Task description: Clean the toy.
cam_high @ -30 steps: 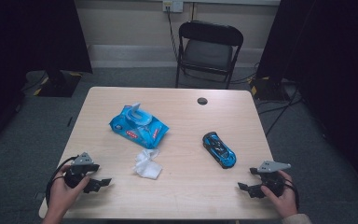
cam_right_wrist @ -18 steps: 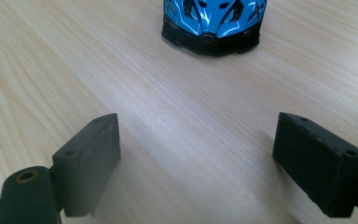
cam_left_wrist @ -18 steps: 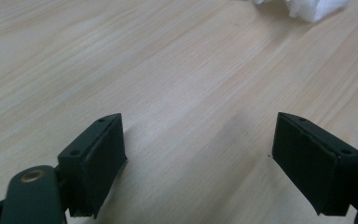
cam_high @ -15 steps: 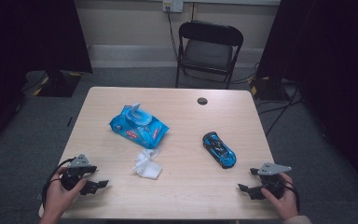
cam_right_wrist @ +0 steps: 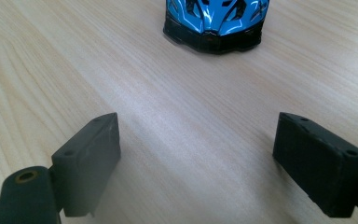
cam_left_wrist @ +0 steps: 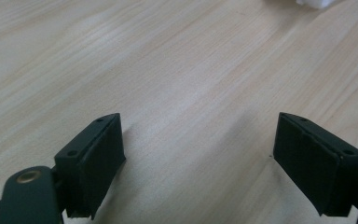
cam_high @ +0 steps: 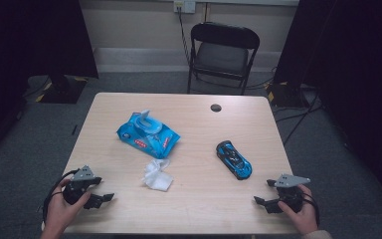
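A blue pack of wipes (cam_high: 148,136), its red label too small to read, lies on a pale wooden table (cam_high: 204,199) with its flap raised; a crumpled white wipe (cam_high: 157,175) sits just beside it, toward the person. A glossy blue toy car (cam_high: 234,159) with black trim rests right of centre, near the right gripper (cam_high: 267,199), whose jaws stand wide and empty. The left gripper (cam_high: 102,198), also wide and empty, sits near the wipe.
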A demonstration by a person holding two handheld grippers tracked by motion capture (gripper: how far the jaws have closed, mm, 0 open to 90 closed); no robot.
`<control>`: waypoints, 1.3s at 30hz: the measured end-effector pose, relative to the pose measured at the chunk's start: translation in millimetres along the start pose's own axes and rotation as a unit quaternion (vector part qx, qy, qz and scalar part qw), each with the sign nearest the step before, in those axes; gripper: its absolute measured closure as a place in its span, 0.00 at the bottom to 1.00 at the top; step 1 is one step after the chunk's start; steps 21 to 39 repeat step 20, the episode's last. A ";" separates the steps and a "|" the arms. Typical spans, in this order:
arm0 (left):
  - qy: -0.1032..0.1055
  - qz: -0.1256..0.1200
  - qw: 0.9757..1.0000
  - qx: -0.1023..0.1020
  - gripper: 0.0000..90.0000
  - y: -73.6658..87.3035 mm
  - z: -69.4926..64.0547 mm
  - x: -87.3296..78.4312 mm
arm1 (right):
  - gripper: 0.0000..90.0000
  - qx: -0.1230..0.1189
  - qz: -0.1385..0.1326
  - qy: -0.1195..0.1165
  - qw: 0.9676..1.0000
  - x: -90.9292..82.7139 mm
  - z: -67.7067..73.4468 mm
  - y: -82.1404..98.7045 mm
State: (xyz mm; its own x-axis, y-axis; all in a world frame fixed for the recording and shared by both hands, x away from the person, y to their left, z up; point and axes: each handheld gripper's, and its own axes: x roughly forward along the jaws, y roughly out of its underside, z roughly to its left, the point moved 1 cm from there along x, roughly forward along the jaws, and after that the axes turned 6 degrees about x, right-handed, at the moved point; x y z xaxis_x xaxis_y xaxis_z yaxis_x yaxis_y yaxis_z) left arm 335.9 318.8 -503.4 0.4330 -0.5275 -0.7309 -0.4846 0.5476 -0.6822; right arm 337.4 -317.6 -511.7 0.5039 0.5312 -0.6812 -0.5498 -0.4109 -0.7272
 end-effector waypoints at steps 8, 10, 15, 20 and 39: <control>-0.015 0.004 0.999 0.036 0.17 7.1 1.9 -3.1 | 0.16 -0.002 0.000 0.000 1.000 0.0 0.1 0.2; -0.015 0.001 0.999 0.041 0.15 8.4 2.6 -3.2 | 0.16 -0.002 0.000 0.000 1.000 0.0 0.0 0.2; -0.005 -0.012 0.999 0.051 0.03 11.4 2.8 1.8 | 0.15 -0.003 0.000 -0.002 1.000 -0.1 -0.5 0.1; -0.007 -0.016 0.999 0.051 0.00 12.0 2.2 2.7 | 0.15 -0.008 0.002 -0.006 1.000 -0.4 -1.7 0.1; -0.007 -0.016 0.999 0.051 0.00 12.0 2.2 2.7 | 0.15 -0.008 0.002 -0.006 1.000 -0.4 -1.7 0.1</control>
